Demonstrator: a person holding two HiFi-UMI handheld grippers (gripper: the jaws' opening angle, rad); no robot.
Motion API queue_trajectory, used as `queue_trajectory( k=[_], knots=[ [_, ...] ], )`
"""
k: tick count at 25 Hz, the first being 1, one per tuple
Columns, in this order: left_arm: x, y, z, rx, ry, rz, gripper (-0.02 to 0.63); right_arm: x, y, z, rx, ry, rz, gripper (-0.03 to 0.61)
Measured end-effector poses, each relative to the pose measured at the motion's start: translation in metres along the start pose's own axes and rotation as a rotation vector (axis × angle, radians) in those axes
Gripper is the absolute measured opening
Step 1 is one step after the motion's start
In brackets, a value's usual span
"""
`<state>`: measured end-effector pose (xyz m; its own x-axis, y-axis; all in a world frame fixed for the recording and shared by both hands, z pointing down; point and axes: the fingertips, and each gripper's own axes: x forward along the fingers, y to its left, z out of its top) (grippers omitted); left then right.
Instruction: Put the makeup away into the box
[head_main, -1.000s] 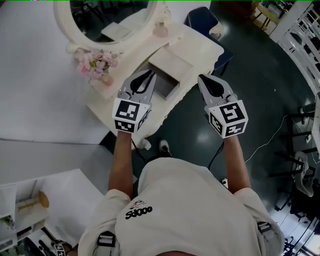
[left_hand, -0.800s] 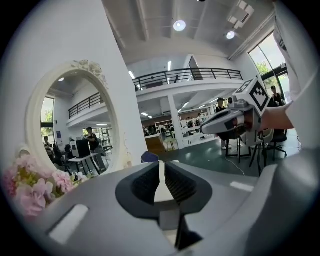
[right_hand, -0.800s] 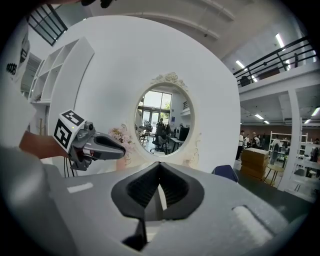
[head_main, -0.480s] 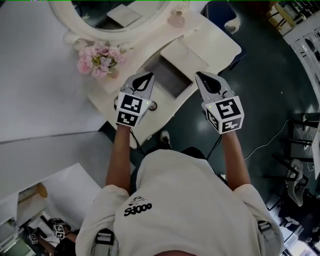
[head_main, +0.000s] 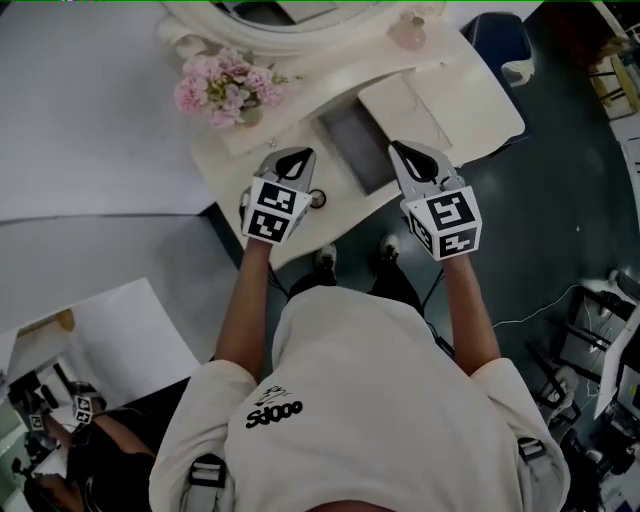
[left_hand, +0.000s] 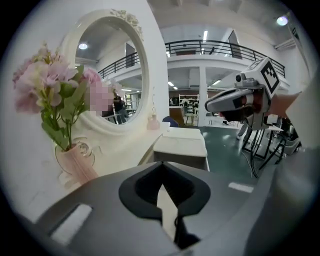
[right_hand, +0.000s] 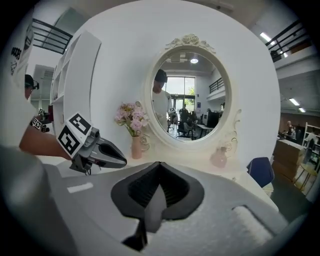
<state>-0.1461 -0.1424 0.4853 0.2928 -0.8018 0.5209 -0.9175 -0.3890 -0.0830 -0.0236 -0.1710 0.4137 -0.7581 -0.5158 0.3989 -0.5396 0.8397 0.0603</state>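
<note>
While hovering over the dressing table (head_main: 455, 105) beside the open box (head_main: 352, 148), holding nothing, left gripper (head_main: 300, 153) and right gripper (head_main: 398, 149) fingers pressed together.

The head view looks steeply down from above onto the bench (head_main: 478, 95). Both gripper views ride low and near it, facing the far mirror (right_hand: 190, 95); all share the flowers (head_main: 225, 88).

The open box (head_main: 350, 140) at frame centre is clear from above, its lid (head_main: 405, 105) lying open at its upper right, while the pink flowers (head_main: 222, 88) at upper left, the mirror (head_main: 330, 26) along the top and a pink bottle (head_main: 408, 35) crowd the dressing table's (head_main: 470, 100) far side.
</note>
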Motion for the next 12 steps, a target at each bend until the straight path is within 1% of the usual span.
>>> queue_trajectory(
  k=[3,5,6,9,12],
  knots=[
    [0.001,-0.004,-0.026,-0.024,0.089,0.053,0.02,0.012,0.001,-0.007,-0.006,0.025,0.083,0.002],
    [0.004,-0.008,-0.044,-0.05,0.145,0.07,0.021,0.018,-0.001,-0.013,-0.007,0.043,0.121,0.002],
    [0.006,-0.011,-0.053,-0.066,0.171,0.068,0.061,0.022,-0.004,-0.016,-0.007,0.051,0.135,0.002],
    [0.013,-0.021,-0.083,-0.098,0.257,0.058,0.135,0.031,-0.007,-0.029,-0.005,0.076,0.182,0.002],
    [0.015,-0.033,-0.111,-0.141,0.329,0.064,0.171,0.038,-0.004,-0.042,-0.012,0.103,0.238,0.002]
  ],
)
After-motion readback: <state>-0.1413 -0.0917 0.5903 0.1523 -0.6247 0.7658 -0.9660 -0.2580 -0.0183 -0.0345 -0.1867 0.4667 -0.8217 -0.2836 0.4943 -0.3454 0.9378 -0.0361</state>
